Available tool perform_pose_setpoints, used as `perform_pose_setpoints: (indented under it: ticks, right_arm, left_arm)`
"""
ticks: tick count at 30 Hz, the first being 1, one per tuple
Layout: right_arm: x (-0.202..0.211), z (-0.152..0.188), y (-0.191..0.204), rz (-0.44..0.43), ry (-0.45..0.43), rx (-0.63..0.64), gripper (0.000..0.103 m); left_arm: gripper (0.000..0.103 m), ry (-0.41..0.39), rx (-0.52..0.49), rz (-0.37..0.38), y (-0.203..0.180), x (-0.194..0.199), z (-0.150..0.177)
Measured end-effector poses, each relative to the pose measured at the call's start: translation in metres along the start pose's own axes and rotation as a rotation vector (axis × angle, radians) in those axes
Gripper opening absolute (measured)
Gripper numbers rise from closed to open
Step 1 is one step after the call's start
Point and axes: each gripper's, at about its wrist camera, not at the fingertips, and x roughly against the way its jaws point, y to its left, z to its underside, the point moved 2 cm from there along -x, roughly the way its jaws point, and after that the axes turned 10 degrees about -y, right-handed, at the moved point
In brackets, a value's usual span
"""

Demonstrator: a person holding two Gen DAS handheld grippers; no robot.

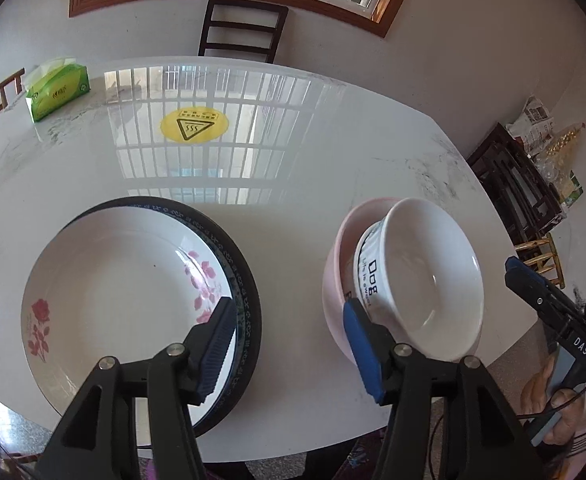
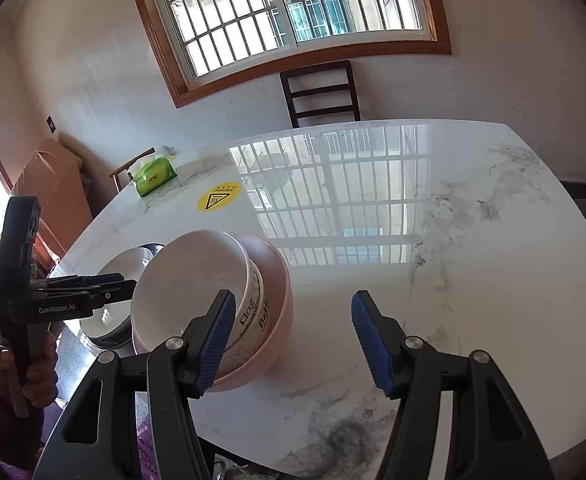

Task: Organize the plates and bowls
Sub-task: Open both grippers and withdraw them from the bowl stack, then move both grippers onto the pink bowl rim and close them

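Observation:
A white plate with pink roses (image 1: 125, 296) lies stacked on a dark-rimmed plate (image 1: 249, 304) at the table's near left. A white bowl with printed text (image 1: 433, 276) sits tilted inside a pink bowl (image 1: 333, 280) to its right; both also show in the right wrist view, the white bowl (image 2: 189, 280) in the pink bowl (image 2: 277, 304). My left gripper (image 1: 289, 344) is open and empty, hovering between the plates and the bowls. My right gripper (image 2: 293, 340) is open and empty, just right of the bowls, its left pad (image 2: 217, 340) near them.
The white marble table (image 2: 433, 260) carries a green tissue pack (image 1: 57, 90) and a yellow warning sticker (image 1: 194, 125) at the far side. A dark chair (image 1: 241, 30) stands behind the table. Dark furniture with clutter (image 1: 521, 184) stands to the right.

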Motion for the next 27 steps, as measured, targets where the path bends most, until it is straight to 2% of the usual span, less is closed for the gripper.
perform_pose_setpoints:
  ticks: [6,15,23,27]
  right_arm:
    - [-0.004,0.007,-0.016,-0.017,0.034,-0.086,0.059]
    - [-0.027,0.013,-0.034,-0.094,0.143,-0.211,0.059]
    - [-0.046,0.01,-0.04,-0.092,0.262,-0.184,0.059]
    - [-0.058,0.007,-0.033,-0.112,0.324,-0.163,0.046]
  left_arm:
    - [0.06,0.082,0.101,0.088,0.01,-0.01,-0.002]
    - [0.06,0.111,0.185,0.134,0.018,-0.02,-0.001]
    - [0.06,0.133,0.158,0.091,0.011,-0.02,-0.007]
    - [0.061,0.132,0.154,0.08,0.01,-0.019,-0.007]
